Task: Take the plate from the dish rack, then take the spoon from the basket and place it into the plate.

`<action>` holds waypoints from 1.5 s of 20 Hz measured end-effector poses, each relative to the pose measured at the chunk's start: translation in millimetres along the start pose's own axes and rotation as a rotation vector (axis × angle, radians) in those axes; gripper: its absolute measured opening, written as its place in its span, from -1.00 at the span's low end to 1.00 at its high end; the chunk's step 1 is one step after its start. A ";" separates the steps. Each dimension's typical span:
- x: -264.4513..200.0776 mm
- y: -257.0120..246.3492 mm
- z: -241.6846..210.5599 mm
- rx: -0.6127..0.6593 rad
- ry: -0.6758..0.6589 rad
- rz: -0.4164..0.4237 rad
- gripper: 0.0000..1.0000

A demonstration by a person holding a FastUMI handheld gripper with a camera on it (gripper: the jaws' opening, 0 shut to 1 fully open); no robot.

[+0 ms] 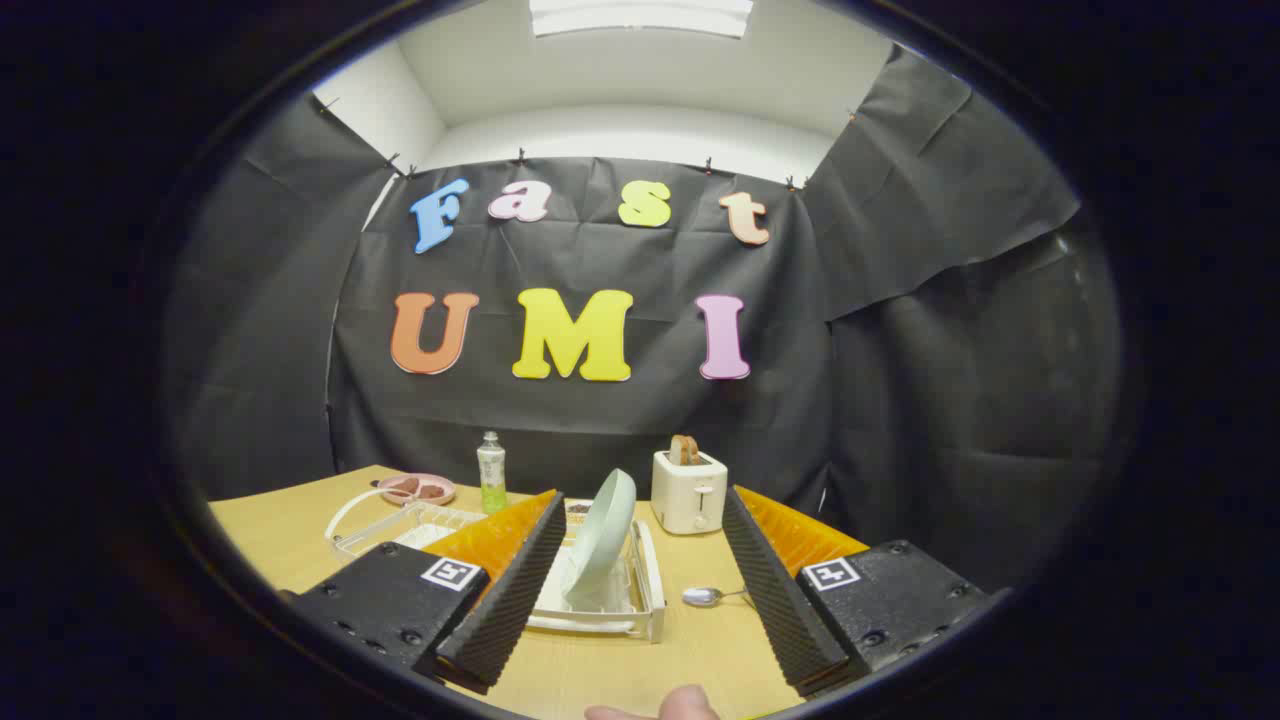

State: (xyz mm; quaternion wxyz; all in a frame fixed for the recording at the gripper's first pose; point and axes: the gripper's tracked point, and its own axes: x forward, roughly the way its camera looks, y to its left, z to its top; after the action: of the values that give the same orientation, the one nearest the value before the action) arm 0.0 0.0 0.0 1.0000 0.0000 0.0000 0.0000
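The tongs (640, 585) are spread wide and hold nothing. Between the fingers and a little ahead of them, the plate (603, 540) stands on edge, leaning, in the dish rack (645, 595) on the wooden table (280, 540). The spoon (708, 596) lies on the table just inside the right finger, beside the rack; no basket can be made out around it. Beyond the left finger sits a clear tray (400, 525), with a small pink dish (418, 489) and a bottle (491, 472) farther off. A toaster (689, 490) holding a slice stands beyond the plate, toward the right finger. A fingertip (690, 702) shows at the near end, below the tongs.

The step in hand looks to be the approach to the plate. To do it well, the person should line the tongs up so one finger passes on each face of the upper rim, close only once the rim is well between them, then lift along the plate's lean so it clears the rack without dragging, keeping the right finger off the spoon.
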 end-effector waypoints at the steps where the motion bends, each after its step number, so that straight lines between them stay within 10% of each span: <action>1: 0.3 0.9 -0.5 0.002 0.006 0.001 1.00; 21: 7.3 -6.9 -12.1 0.005 0.020 -0.008 1.00; 30: 19.0 11.1 -28.9 0.009 0.124 0.181 1.00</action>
State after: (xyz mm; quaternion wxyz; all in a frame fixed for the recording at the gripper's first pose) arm 19.0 11.1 -28.9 0.9940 0.0044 0.0618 0.0905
